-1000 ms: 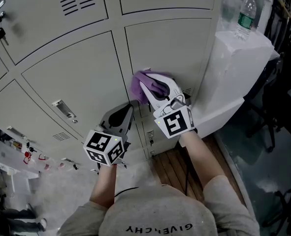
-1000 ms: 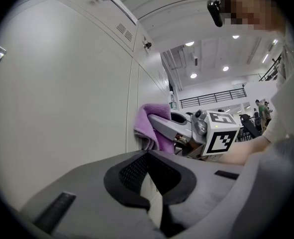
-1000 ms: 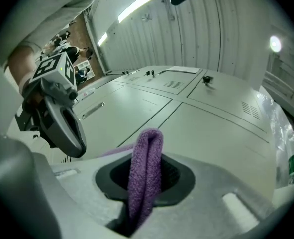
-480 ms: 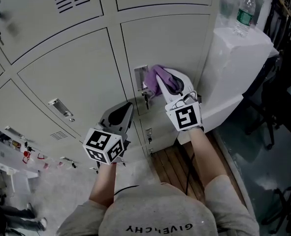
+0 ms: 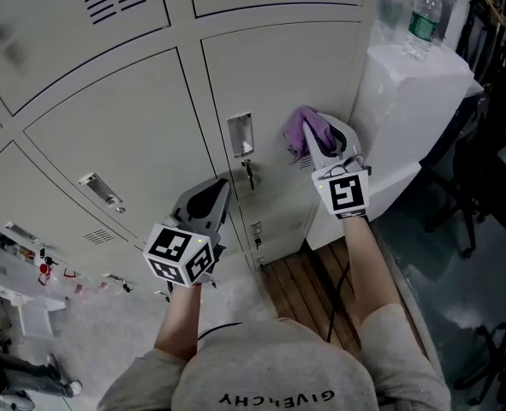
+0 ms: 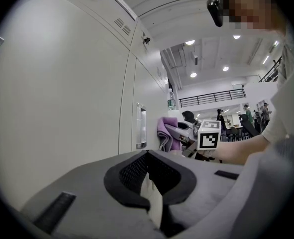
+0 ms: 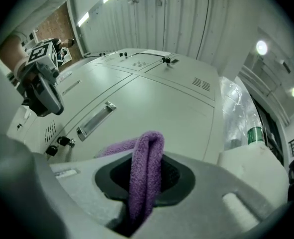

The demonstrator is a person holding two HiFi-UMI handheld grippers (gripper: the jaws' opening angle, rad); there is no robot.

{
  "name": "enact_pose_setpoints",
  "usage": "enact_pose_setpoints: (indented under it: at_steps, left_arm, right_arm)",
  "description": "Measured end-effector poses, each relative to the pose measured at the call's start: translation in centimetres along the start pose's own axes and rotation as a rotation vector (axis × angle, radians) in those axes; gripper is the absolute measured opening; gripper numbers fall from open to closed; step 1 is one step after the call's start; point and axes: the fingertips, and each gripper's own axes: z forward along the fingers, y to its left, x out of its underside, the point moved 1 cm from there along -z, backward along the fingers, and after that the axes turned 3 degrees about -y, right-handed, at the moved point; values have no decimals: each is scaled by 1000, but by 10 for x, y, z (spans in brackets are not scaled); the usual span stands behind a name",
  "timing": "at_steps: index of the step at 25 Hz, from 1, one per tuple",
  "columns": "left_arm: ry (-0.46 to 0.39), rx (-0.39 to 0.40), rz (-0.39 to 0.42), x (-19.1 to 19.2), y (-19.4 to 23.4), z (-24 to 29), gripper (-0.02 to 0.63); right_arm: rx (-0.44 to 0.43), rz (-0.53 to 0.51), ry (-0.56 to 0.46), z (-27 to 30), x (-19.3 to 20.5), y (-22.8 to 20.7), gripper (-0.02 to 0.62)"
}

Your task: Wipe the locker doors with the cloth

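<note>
A purple cloth (image 5: 302,131) is pressed against the grey locker door (image 5: 274,67) near its right edge, with my right gripper (image 5: 314,140) shut on it. In the right gripper view the cloth (image 7: 146,171) is folded between the jaws and drapes over them. The door's recessed handle (image 5: 240,134) lies uncovered to the cloth's left, with a key (image 5: 249,175) below it. My left gripper (image 5: 208,197) hovers lower left, off the doors, jaws shut with nothing in them. In the left gripper view its jaws (image 6: 149,183) point along the locker face toward the cloth (image 6: 167,133).
A white wrapped box (image 5: 411,101) stands tight against the lockers on the right, with a water bottle (image 5: 422,15) on top. A black chair (image 5: 492,169) is further right. Wooden boards (image 5: 300,285) cover the floor below. More locker doors (image 5: 107,144) extend left.
My right gripper has slid the cloth rightward across the door, from over the handle to near the door's right edge. The handle now shows. The left gripper has stayed put.
</note>
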Motion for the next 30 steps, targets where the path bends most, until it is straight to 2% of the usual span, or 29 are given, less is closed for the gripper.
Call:
enact_pose_setpoints:
  at_steps: [12, 18, 20, 25, 30]
  left_arm:
    - [4, -8, -13, 7, -4, -8, -2]
    - [19, -4, -19, 13, 0, -12, -2]
    - [16, 11, -20, 14, -2, -10, -2]
    - [7, 50, -50, 17, -7, -3, -2]
    - [9, 61, -29, 21, -6, 3, -2]
  right_arm:
    - [191, 120, 130, -24, 58, -64, 54]
    - [229, 225, 107, -31, 55, -64, 55]
    - [204, 256, 81, -36, 50, -51, 55]
    - [45, 287, 86, -41, 49, 22, 55]
    - [-69, 330, 81, -36, 44, 83, 55]
